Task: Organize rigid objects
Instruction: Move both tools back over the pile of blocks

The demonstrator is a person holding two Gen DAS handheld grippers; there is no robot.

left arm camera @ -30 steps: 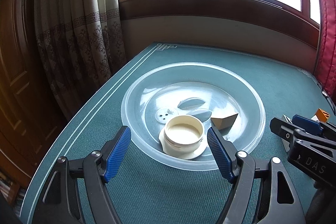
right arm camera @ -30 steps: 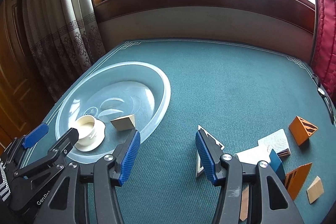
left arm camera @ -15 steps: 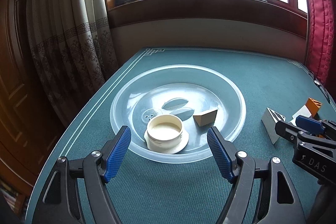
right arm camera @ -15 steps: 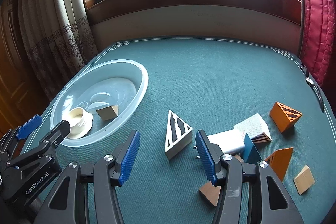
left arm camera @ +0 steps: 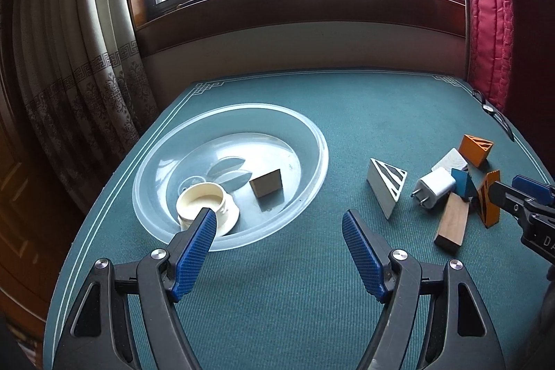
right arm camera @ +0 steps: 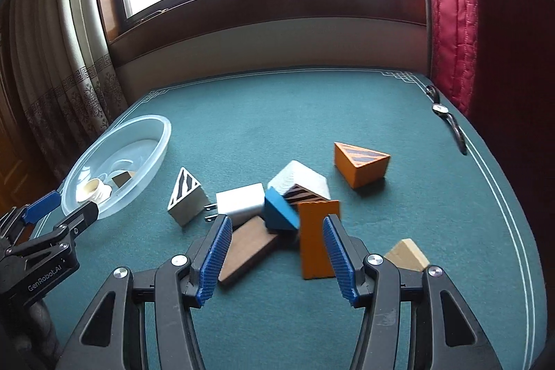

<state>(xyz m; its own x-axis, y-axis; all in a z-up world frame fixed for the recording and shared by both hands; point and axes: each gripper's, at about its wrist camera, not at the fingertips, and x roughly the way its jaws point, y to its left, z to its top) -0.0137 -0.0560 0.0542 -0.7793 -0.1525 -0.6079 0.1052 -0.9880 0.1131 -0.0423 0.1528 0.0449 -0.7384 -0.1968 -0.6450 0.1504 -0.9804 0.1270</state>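
Now we hold the right gripper [right arm camera: 275, 222] with jaws spread wide, empty, above the heap of blocks: the brown block [right arm camera: 248, 248], blue wedge [right arm camera: 279, 210] and upright orange block [right arm camera: 315, 238] lie between its fingers. Our left gripper [left arm camera: 279, 217], jaws likewise spread, hovers by the clear bowl [left arm camera: 312, 141], which holds a cream lid [left arm camera: 204, 201] and a tan wedge [left arm camera: 266, 182].

A glossy, translucent plastic bowl [left arm camera: 314, 141] is seen at centre left on matt, woven green cloth [left arm camera: 381, 113]. At the right, a smooth white plastic charger [left arm camera: 435, 186] and a matt dark-brown wooden block [left arm camera: 451, 224] are shown.
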